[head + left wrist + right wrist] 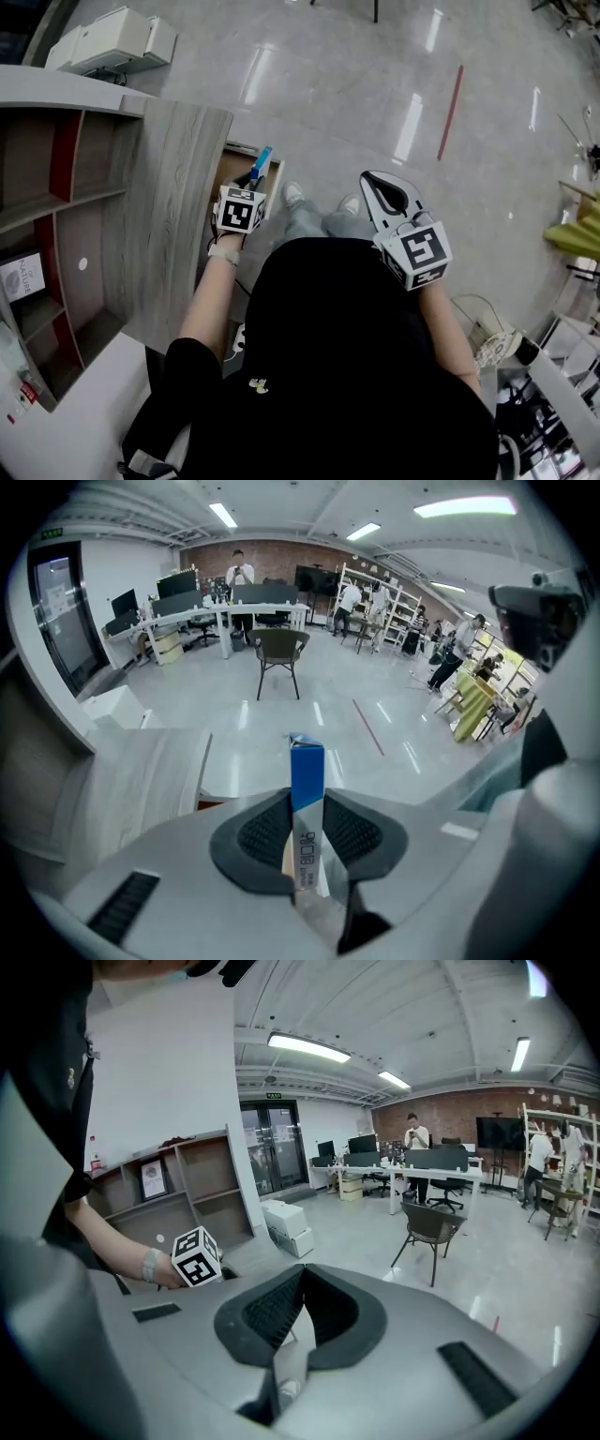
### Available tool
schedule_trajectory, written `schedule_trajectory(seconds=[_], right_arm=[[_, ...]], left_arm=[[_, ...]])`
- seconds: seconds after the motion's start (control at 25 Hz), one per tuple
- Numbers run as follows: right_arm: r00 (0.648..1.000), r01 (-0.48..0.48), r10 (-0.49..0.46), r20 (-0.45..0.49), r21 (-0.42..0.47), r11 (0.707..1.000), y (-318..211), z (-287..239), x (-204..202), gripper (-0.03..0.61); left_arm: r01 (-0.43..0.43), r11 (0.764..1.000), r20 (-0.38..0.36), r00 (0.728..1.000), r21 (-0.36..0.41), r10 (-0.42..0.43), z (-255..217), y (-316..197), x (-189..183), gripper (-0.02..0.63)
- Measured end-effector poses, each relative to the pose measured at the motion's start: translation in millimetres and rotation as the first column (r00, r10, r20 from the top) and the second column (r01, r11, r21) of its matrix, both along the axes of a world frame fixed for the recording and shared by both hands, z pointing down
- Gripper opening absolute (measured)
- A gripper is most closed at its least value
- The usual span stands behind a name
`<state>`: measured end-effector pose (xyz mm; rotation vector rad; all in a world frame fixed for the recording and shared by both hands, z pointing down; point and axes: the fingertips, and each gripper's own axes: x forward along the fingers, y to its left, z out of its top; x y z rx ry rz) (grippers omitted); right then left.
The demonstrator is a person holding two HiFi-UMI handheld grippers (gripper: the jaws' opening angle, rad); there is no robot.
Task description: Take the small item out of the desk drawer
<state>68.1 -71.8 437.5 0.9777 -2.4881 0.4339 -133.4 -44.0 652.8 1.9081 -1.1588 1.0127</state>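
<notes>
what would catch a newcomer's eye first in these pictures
The small blue-and-white box stands out first: it is upright, pinched in the jaws of the left gripper, above the open drawer of the grey wooden desk. Next comes the right gripper, jaws together and empty, raised at the person's right over the glossy floor.

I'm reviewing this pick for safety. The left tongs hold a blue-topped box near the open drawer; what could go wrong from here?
1. The slim box sticks out well past the pads of the left tongs, so it may pivot or slip out.
2. The drawer stands open beside the person's legs; a knee could knock it.
3. The desk edge is close; a swing might clip the box.
</notes>
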Motion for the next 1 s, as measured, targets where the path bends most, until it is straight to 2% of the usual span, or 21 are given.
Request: schedule_trajectory(seconds=[0.24,0.48,0.68,1.0], right_arm=[[0.995,0.079,-0.081,0.051,0.044,0.996,-15,-19,-31,-0.003],[0.987,0.130,-0.139,0.084,0.098,0.987,-30,-43,-51,-0.003],[0.980,0.153,-0.166,0.107,0.123,0.981,-39,-59,-61,-0.003],[0.966,0.159,-0.190,0.173,0.178,0.971,-52,-90,-73,-0.003]], left_arm=[[0.044,0.988,-0.031,0.999,0.146,-0.040,-72,-15,0,0.103],[0.079,0.952,-0.066,0.996,0.296,-0.062,-142,-28,6,0.103],[0.162,0.885,-0.170,0.981,0.437,-0.096,-198,-36,9,0.103],[0.235,0.737,-0.225,0.968,0.634,-0.115,-275,-35,3,0.103]])
